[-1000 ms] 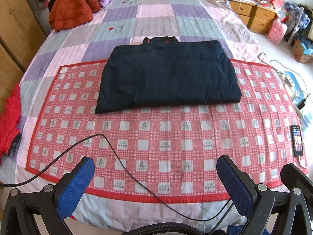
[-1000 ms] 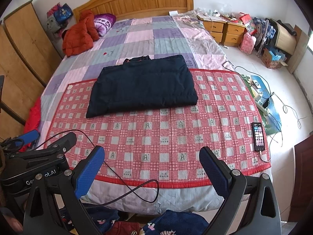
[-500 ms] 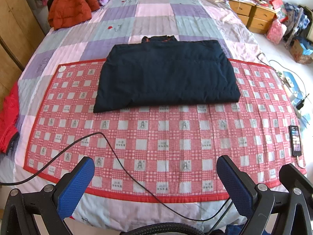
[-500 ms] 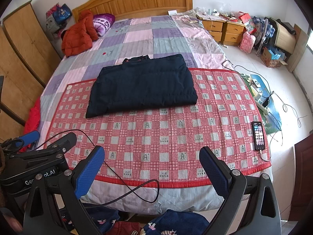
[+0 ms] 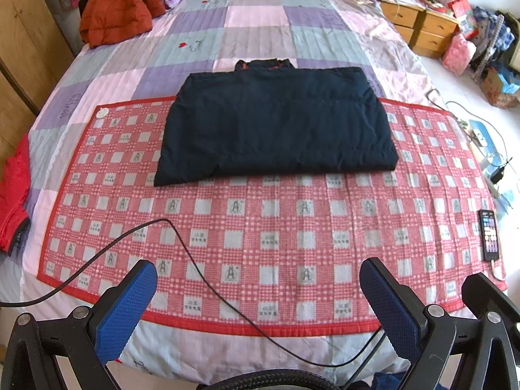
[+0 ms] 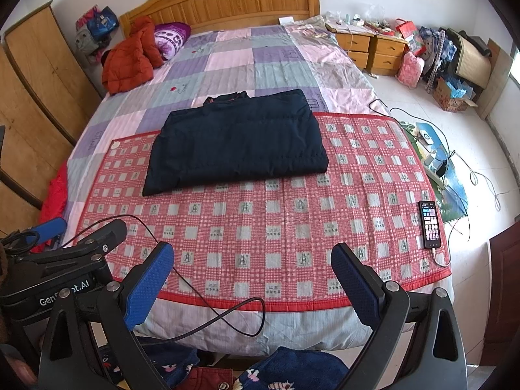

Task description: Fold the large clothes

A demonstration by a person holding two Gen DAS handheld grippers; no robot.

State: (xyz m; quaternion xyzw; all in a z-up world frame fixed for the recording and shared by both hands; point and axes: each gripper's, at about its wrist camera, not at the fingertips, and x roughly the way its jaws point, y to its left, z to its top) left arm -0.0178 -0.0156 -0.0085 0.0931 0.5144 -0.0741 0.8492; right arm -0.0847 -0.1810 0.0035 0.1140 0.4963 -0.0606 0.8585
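We see the folded navy jacket (image 5: 276, 123) lying at twelve o'clock, well apart from our left gripper (image 5: 258, 295) and right gripper (image 6: 252, 279), both level, wide open, empty.

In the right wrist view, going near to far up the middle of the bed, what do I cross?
Black cable → red checked mat → folded dark jacket → patchwork quilt → wooden headboard.
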